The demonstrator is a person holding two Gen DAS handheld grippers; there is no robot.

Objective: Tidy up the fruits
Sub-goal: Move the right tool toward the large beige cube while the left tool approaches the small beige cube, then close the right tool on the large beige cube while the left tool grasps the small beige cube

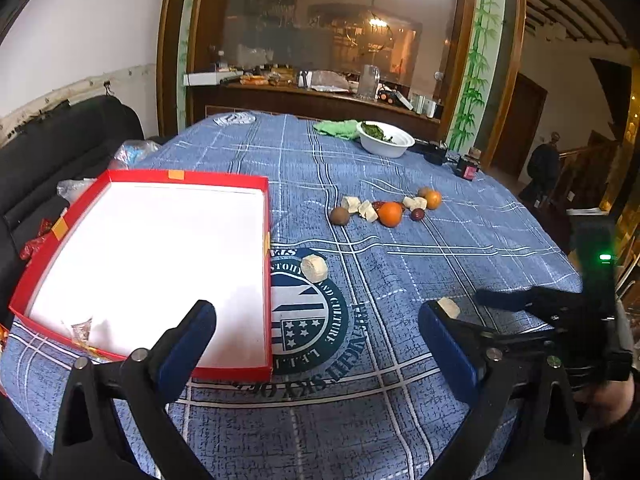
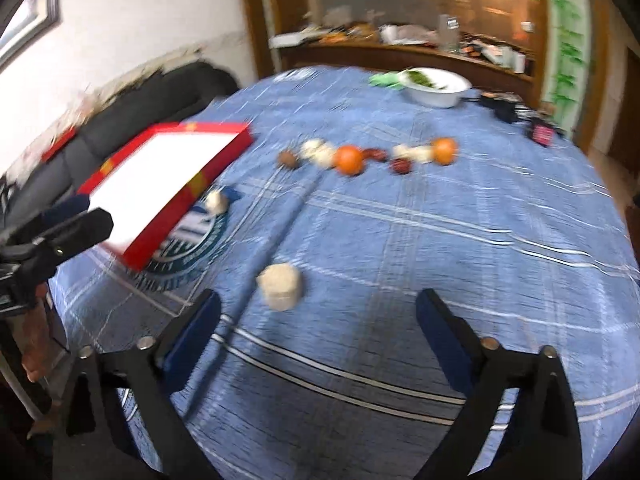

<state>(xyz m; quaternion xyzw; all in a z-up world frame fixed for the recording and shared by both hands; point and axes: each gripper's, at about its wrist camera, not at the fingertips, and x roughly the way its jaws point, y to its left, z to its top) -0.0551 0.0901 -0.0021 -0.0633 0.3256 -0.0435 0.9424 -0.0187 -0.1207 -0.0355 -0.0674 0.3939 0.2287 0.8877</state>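
A red box with a white floor [image 1: 160,256] lies at the table's left; it also shows in the right wrist view [image 2: 168,176]. Mid-table is a cluster: a kiwi [image 1: 339,215], an orange [image 1: 390,213], a second orange [image 1: 433,199], dark red dates [image 1: 417,214] and pale wrapped pieces [image 1: 368,211]. One pale piece [image 1: 314,268] lies by the box; another [image 2: 280,286] lies just ahead of my right gripper. My left gripper [image 1: 316,320] is open and empty over the box's near corner. My right gripper [image 2: 318,312] is open and empty; this view is blurred.
A white bowl of greens [image 1: 386,139] and a green cloth [image 1: 338,127] stand at the table's far side, with black and red gadgets [image 1: 466,168] at the far right. A black sofa [image 1: 60,140] is left of the table. The blue checked tablecloth [image 1: 440,264] covers the round table.
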